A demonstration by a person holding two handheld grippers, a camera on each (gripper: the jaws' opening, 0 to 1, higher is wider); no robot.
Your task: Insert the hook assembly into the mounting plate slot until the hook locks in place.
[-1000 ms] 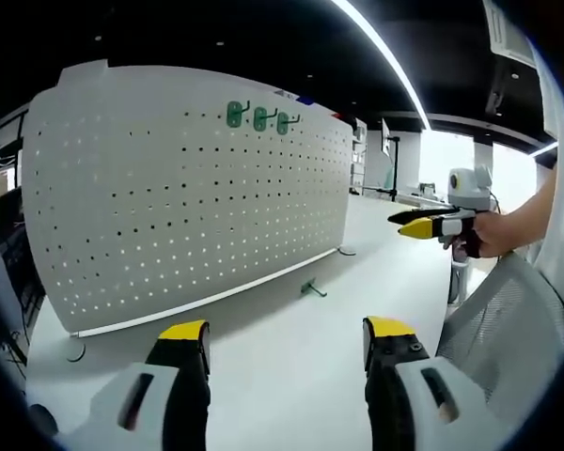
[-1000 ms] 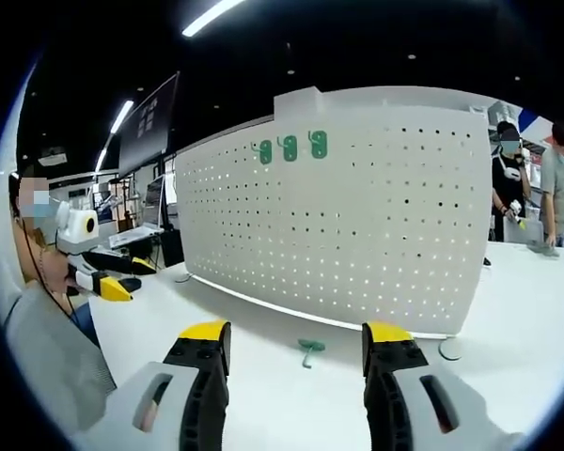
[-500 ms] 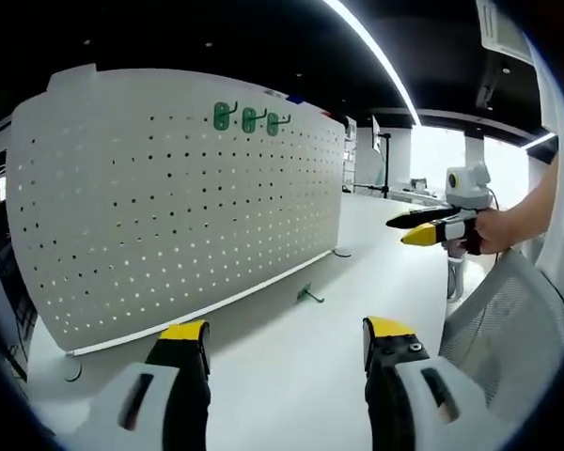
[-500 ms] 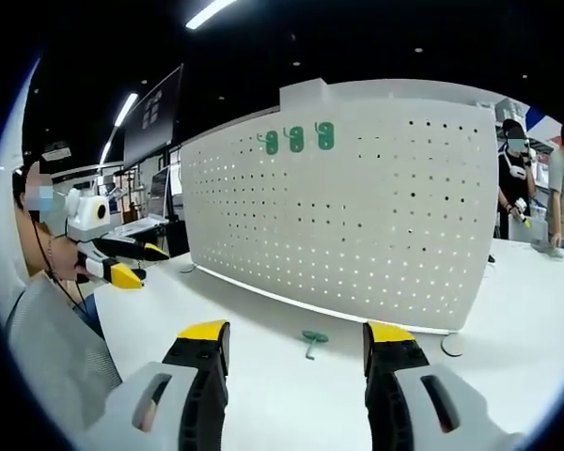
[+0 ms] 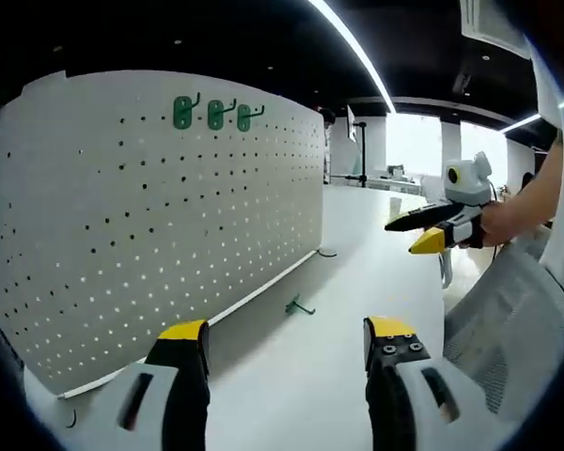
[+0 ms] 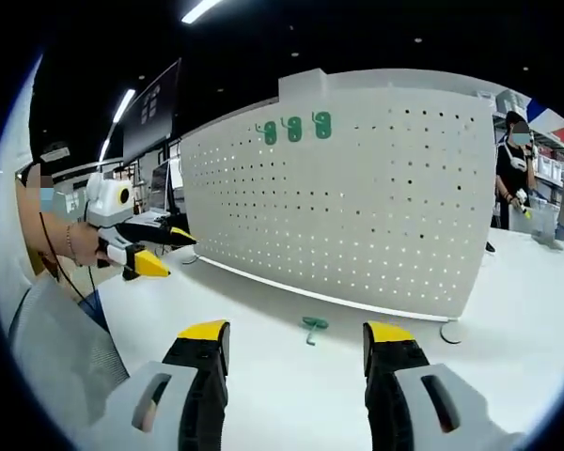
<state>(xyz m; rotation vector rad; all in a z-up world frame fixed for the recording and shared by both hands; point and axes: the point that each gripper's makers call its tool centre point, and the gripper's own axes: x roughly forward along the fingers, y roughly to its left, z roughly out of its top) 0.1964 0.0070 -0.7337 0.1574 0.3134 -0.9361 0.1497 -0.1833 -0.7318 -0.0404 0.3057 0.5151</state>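
A white pegboard plate [image 5: 141, 207] [image 6: 357, 207] stands upright on the white table. Three green hooks [image 5: 210, 114] [image 6: 294, 129] hang in a row near its top edge. A loose green hook [image 5: 298, 306] [image 6: 312, 327] lies on the table in front of the board's foot. My left gripper [image 5: 287, 348] is open and empty, well short of the loose hook; it shows from the side in the right gripper view [image 6: 164, 249]. My right gripper [image 6: 296, 348] is open and empty, with the hook lying just beyond its tips; it enters the left gripper view from the right [image 5: 423, 232], held by a hand.
The table [image 5: 291, 376] runs bare in front of the board. A round foot [image 6: 451, 332] props the board's right end. People stand at the far right [image 6: 509, 178]. A sleeve in grey mesh cloth [image 5: 508, 319] sits at the right edge.
The left gripper view has swung right and nearer, so the board fills more of its left side. In the right gripper view the left gripper has moved right, toward the board.
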